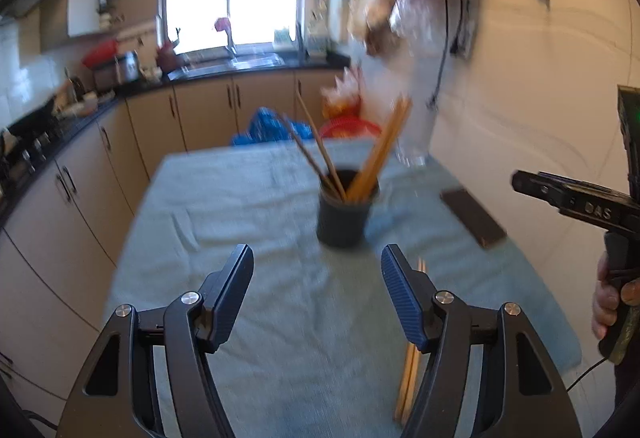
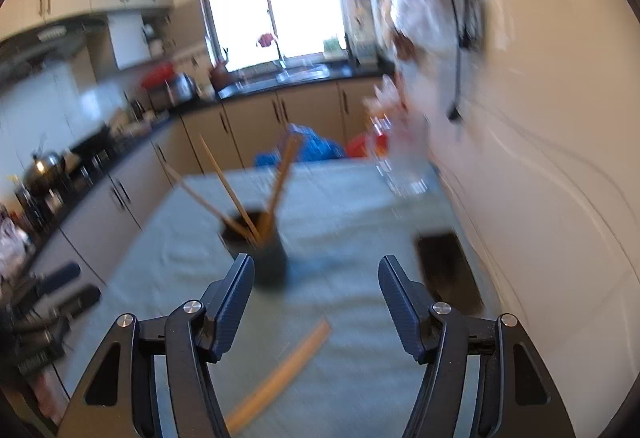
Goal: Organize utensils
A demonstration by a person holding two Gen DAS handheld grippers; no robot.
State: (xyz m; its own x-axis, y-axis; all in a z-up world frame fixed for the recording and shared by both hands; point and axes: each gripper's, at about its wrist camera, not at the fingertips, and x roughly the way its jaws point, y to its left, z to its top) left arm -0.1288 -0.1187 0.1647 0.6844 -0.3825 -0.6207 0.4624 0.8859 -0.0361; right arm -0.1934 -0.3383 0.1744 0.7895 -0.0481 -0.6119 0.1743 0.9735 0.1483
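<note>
Both the left gripper (image 1: pixel 317 292) and right gripper (image 2: pixel 316 302) gape empty above the loose chopsticks (image 2: pixel 280 370) (blurred), cup (image 1: pixel 344 216) beyond.

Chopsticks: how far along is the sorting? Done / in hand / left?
Done: several chopsticks already stand in the dark cup.
In hand: nothing; the left gripper and right gripper are both open and empty.
Left: a loose pair of chopsticks still lies on the cloth near the grippers, waiting to go in the cup.
</note>
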